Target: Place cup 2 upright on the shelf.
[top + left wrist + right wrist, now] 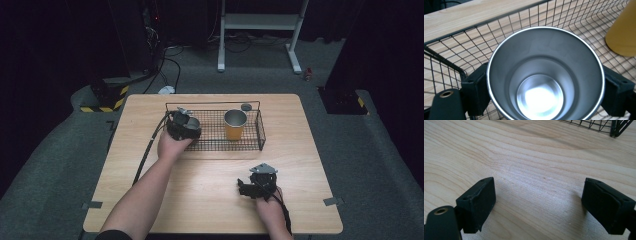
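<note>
A dark room with cables on a grey floor surrounds a pale wooden table (210,195), on which a black wire basket (260,131) sits toward the far side. The left gripper (184,125) reaches over the basket's left end, and the left gripper view looks straight down into a steel cup (545,75) held upright between its two black jaws, one pressed against each side of the cup's wall. With wire mesh under and around it, the cup is inside the basket's left part; whether its base rests on the mesh I cannot tell. A yellow cup (235,125) with a steel lining stands upright further right in the same basket, apart from the held one, which suggests cups are being gathered side by side. The right gripper (257,185) rests low over bare table near the person, jaws wide and holding nothing, likely kept clear while the left hand works.
</note>
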Demonstrator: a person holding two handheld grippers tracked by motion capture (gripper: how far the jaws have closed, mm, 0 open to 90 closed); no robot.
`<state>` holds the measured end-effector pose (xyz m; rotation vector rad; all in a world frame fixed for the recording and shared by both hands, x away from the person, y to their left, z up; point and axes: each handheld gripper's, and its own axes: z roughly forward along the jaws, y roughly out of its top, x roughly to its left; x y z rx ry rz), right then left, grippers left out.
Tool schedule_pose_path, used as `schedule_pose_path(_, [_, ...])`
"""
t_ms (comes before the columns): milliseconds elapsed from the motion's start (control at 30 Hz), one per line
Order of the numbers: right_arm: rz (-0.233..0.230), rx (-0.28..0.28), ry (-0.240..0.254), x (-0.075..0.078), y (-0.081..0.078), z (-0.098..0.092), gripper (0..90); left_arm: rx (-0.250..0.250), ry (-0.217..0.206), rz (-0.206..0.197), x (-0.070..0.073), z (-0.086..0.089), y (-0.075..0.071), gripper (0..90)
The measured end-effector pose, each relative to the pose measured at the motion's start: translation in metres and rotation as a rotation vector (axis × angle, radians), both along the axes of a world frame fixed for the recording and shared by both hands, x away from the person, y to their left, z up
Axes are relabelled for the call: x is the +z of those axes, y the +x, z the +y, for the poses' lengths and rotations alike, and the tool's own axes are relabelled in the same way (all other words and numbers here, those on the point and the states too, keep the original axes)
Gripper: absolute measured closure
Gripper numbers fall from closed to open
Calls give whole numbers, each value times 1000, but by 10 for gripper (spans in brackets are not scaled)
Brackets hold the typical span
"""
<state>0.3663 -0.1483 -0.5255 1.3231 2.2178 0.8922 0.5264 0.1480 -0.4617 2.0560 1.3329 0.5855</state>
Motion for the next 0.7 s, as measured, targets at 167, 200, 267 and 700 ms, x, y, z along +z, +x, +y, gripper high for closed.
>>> schedule_pose_path(167, [0,0,0,0,0,0,121,2,6,16,-3,-5,2,145])
schedule_pose_path(200, [0,0,0,0,0,0,121,1,12,21,-3,-5,3,145])
schedule_pose_path(267, [0,0,0,0,0,0,121,2,12,20,-3,-5,2,145])
schedule_pose_path(700, [-1,2,-1,0,0,0,121,1,14,40,-2,0,2,14])
